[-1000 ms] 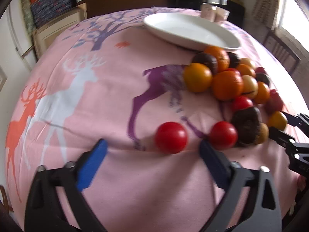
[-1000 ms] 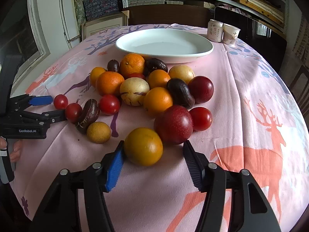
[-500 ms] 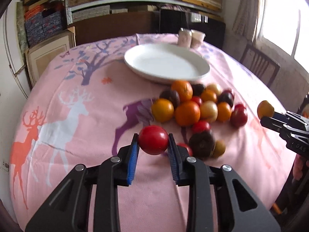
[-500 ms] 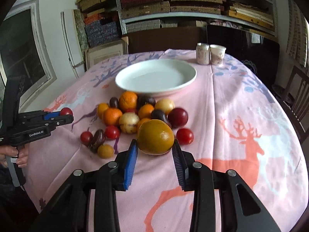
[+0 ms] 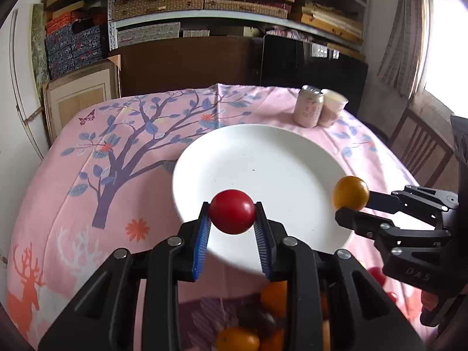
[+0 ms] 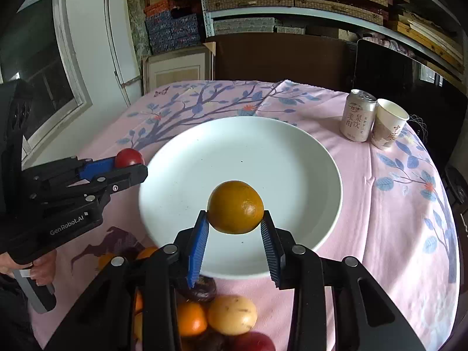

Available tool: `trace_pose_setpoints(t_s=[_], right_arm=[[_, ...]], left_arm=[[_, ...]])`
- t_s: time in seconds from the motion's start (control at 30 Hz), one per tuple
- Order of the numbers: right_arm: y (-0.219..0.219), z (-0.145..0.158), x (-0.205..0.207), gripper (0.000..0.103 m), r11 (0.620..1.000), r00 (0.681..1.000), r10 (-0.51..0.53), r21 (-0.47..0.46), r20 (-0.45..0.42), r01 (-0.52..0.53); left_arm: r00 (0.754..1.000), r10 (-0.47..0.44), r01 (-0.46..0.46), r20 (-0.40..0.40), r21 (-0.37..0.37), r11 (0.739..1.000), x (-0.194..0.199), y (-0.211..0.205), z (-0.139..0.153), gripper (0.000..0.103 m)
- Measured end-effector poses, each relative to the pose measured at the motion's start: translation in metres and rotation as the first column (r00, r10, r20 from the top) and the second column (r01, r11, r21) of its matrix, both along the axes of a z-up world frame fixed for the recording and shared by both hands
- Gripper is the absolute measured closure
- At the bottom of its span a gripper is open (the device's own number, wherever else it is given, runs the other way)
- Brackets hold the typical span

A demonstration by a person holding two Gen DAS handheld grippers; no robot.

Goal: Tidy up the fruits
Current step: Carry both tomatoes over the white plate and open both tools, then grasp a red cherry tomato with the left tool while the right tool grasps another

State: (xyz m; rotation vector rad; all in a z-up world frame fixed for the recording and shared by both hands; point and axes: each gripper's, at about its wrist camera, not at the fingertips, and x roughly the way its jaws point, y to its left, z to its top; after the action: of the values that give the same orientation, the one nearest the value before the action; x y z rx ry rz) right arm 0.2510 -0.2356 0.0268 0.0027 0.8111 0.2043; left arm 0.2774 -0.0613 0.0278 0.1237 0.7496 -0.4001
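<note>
My left gripper (image 5: 232, 219) is shut on a red tomato (image 5: 232, 211) and holds it in the air over the near left rim of the white plate (image 5: 263, 161). My right gripper (image 6: 235, 225) is shut on a yellow-orange fruit (image 6: 235, 211) and holds it above the near part of the plate (image 6: 263, 152). In the left wrist view the right gripper (image 5: 348, 209) shows at the plate's right edge with its fruit (image 5: 350, 193). In the right wrist view the left gripper (image 6: 131, 165) shows at the plate's left edge with the tomato (image 6: 128, 157). The plate holds nothing.
A drink can (image 6: 357, 115) and a paper cup (image 6: 387, 128) stand behind the plate at the right. The pile of several fruits (image 6: 231, 316) lies on the pink tablecloth (image 5: 87, 175) just in front of the plate, partly hidden by the grippers. Chairs and shelves surround the table.
Both grippers closed on their fruits on the cloth, lifted them, and have moved forward from the pile to over the plate's near rim.
</note>
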Motion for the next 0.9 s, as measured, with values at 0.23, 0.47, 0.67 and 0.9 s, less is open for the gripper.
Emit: trace_pose_setpoints(t_s=[0.23, 0.47, 0.67, 0.9], right_arm=[[-0.012, -0.023, 0.013, 0.012, 0.999, 0.999, 0.046, -0.007, -0.024, -0.046], [-0.05, -0.007, -0.052, 0.007, 0.998, 0.999, -0.03, 0.047, 0.027, 0.029], [-0.063, -0.024, -0.125, 0.007, 0.995, 0.999, -0.035, -0.09, 0.039, 0.038], [-0.079, -0.056, -0.131, 0.007, 0.999, 0.997, -0.044, 0.027, -0.065, 0.046]], left_arm=[[1.0, 0.003, -0.003, -0.024, 0.013, 1.0, 0.028, -0.009, -0.015, 0.004], [0.998, 0.051, -0.053, -0.034, -0.054, 0.997, -0.007, 0.035, -0.001, 0.004], [0.995, -0.005, 0.015, -0.103, 0.093, 0.996, -0.075, 0.071, -0.022, 0.004], [0.981, -0.111, 0.138, -0.159, 0.171, 0.976, -0.123, 0.081, -0.045, 0.004]])
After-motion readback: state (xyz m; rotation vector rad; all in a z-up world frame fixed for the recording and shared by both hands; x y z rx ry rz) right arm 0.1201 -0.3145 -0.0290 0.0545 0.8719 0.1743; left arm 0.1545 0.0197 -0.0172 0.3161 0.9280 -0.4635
